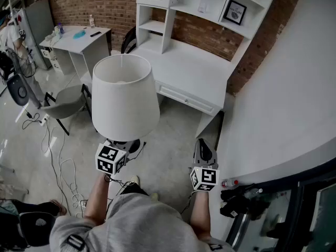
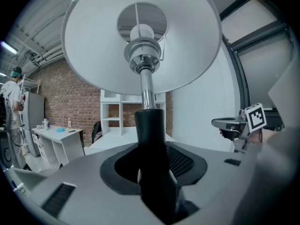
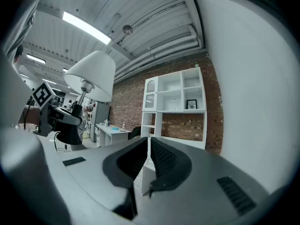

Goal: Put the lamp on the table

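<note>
A lamp with a white shade [image 1: 125, 96] hangs in the air over the floor, in front of the white desk with a shelf unit [image 1: 189, 72]. My left gripper [image 1: 126, 146] is shut on the lamp's black stem [image 2: 151, 139], under the shade [image 2: 140, 36]. The lamp's base is hidden. My right gripper [image 1: 202, 151] is beside it on the right, shut, with nothing held [image 3: 149, 144]. From the right gripper view the lamp [image 3: 91, 76] and left gripper [image 3: 61, 118] show at left, and the desk's shelves [image 3: 176, 107] lie ahead.
A smaller white table [image 1: 79, 41] with small items stands at the back left, a grey chair [image 1: 65, 104] before it. Cables [image 1: 58, 167] trail over the floor. A white wall [image 1: 283, 98] runs along the right. A person [image 1: 10, 35] stands far left.
</note>
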Tool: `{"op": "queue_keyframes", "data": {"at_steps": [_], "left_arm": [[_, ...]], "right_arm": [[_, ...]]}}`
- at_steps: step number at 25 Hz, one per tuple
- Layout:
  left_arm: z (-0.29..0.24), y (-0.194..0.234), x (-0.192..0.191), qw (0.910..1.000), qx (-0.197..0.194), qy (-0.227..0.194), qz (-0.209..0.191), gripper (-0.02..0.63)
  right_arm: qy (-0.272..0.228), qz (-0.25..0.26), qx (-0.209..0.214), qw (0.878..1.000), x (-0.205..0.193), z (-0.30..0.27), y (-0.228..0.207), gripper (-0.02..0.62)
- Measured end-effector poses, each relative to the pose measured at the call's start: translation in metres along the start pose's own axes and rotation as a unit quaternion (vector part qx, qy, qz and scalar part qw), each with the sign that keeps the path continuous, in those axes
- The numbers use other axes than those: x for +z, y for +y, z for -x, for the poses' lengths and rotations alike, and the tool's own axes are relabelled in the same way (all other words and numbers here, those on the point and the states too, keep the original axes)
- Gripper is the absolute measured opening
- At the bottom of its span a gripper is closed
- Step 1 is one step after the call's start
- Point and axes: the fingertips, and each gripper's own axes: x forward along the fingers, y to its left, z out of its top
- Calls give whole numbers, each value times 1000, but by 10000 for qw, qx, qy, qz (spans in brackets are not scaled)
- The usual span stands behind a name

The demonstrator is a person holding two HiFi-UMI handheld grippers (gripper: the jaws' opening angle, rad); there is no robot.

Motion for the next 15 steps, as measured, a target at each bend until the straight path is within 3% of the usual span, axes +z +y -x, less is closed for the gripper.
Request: {"op": "queue_keyframes", "data": {"at_steps": [15], "left_arm": [[-3,4,5,9998,165,-79,39,160]], "right_arm": [[-18,-169,168,9997,-2,-4,0,40]]}}
